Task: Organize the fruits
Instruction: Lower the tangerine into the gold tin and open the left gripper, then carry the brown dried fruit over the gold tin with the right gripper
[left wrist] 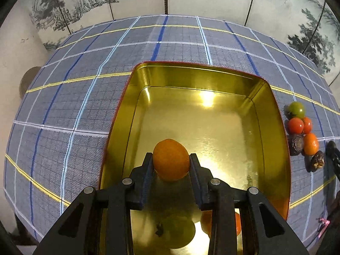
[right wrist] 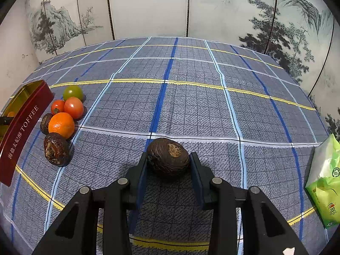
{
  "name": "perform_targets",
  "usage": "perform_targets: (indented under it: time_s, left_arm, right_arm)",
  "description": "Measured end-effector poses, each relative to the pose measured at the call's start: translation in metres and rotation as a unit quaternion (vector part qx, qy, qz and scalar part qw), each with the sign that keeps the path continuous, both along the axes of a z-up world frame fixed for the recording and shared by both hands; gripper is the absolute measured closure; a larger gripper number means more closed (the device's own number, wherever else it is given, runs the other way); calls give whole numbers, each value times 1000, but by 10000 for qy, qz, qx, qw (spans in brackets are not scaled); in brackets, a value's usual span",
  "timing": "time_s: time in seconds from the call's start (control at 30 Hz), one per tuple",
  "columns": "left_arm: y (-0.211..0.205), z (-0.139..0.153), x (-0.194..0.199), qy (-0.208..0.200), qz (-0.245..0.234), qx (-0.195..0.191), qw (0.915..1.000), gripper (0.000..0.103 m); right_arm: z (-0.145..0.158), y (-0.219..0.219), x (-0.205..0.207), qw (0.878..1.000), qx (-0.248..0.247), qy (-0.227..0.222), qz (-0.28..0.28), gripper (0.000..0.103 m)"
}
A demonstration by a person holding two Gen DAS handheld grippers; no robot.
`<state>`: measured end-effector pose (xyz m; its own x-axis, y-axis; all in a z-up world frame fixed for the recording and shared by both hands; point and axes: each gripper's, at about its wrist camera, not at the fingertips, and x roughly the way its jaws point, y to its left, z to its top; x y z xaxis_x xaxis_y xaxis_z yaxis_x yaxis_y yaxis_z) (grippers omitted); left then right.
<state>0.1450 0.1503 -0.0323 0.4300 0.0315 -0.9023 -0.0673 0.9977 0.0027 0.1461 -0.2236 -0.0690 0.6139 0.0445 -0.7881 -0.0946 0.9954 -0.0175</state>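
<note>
My left gripper point(left wrist: 171, 159) is shut on an orange mandarin point(left wrist: 171, 159) and holds it over the gold inside of a red tin point(left wrist: 191, 78). Low in the tin, partly hidden by the fingers, lie a green fruit point(left wrist: 178, 231) and an orange one point(left wrist: 206, 221). My right gripper point(right wrist: 168, 159) is shut on a dark brown wrinkled fruit point(right wrist: 168, 157) above the checked cloth. To its left, beside the red tin point(right wrist: 23, 123), sits a cluster: a green tomato point(right wrist: 72, 92), two red tomatoes point(right wrist: 73, 107), a mandarin point(right wrist: 61, 125) and two brown fruits point(right wrist: 56, 152).
A blue checked tablecloth point(right wrist: 191, 106) covers the table, with painted folding screens point(right wrist: 148, 6) behind it. A green packet point(right wrist: 325, 182) lies at the right edge. The same fruit cluster point(left wrist: 301, 131) shows right of the tin in the left wrist view.
</note>
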Motion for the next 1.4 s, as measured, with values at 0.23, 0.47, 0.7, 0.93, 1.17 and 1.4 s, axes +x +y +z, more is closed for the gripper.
perform_targets:
  time_s: [0.23,0.47,0.7,0.93,1.17,1.4]
  left_arm:
    - [4,-4,-2,11,-9,63,10000,68]
    - [6,-4,-2,6,10,25,10000,67]
    - [4,-3,-2,0,-28,94,10000,67]
    - [4,-4,-3,-10,-46,117,9999,66]
    - [3,-6,-4,-2,-49,215,9998,64]
    - [2,-4,-7,-77,-79,212,9997,53]
  right_arm:
    - [0,0,0,10000,-3,0,-1,68]
    - [0,1,0,10000,-1,0,-4,68]
    - [0,1,0,10000,-6,6,-6,68]
    - [1,-2,0,10000,8,14,-51,69]
    - [1,-3,1,9999,-6,51,-160,70]
    - [4,-5,-1,9996,12,101,-246,70]
